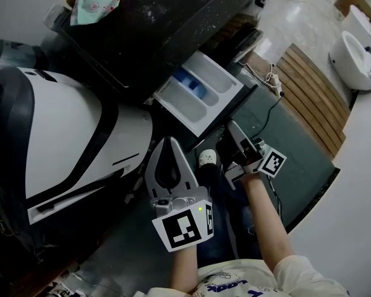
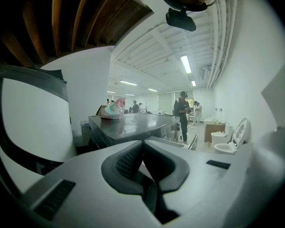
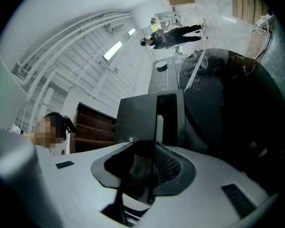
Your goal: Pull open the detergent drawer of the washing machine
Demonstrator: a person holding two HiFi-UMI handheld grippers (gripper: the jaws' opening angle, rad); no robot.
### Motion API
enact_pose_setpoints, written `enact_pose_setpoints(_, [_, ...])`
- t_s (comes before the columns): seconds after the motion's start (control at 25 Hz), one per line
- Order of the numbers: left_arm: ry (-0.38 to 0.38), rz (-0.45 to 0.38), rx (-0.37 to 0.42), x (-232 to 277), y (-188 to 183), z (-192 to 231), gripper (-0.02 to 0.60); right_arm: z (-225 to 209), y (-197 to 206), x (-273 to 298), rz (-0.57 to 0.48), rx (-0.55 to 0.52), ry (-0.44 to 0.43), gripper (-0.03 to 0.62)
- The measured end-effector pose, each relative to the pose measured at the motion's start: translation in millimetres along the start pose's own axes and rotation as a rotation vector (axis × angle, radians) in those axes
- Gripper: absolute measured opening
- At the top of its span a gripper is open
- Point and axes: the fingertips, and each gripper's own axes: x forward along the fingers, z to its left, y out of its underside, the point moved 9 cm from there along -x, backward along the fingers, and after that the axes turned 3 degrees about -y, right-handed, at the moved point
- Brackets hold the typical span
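Drawer stands well out of the dark washing machine, long axis running toward the person. Right gripper is clamped on its front edge. Left gripper, tips together and empty, hangs beside and below it.

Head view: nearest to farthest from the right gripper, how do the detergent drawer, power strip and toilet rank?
1. detergent drawer, at the jaws of the right gripper.
2. power strip, on the floor beyond.
3. toilet, far top right.

Pulled-out drawer blocks front, mat open
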Motion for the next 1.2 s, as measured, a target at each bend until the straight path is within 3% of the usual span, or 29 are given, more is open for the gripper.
enact_pose_setpoints(0.28, [0.0, 0.004, -0.002, -1.2, 0.3, -0.1, 0.014, 0.8, 0.3, -2.7, -0.008, 0.002, 0.01, 0.147])
enact_pose_setpoints(0.8, [-0.015, 0.006, -0.004, -4.5, -4.4, 7.1, 0.014, 9.8, -2.8, -17.2, -0.012, -0.082, 0.129, 0.17])
enact_pose_setpoints(0.92, [-0.018, 0.007, 0.0, -7.2, -8.7, 10.5, 0.014, 21.3, -7.2, -26.2, -0.013, -0.159, 0.213, 0.17])
enact_pose_setpoints(1.04, [-0.025, 0.011, 0.007, -10.8, -15.0, 14.0, 0.014, 45.3, -16.0, -27.5, 0.021, -0.303, 0.307, 0.17])
enact_pose_setpoints(1.2, [-0.038, 0.005, 0.004, -15.6, -29.0, 19.7, 0.014, 90.7, -25.7, -9.3, 0.087, -0.499, 0.336, 0.15])
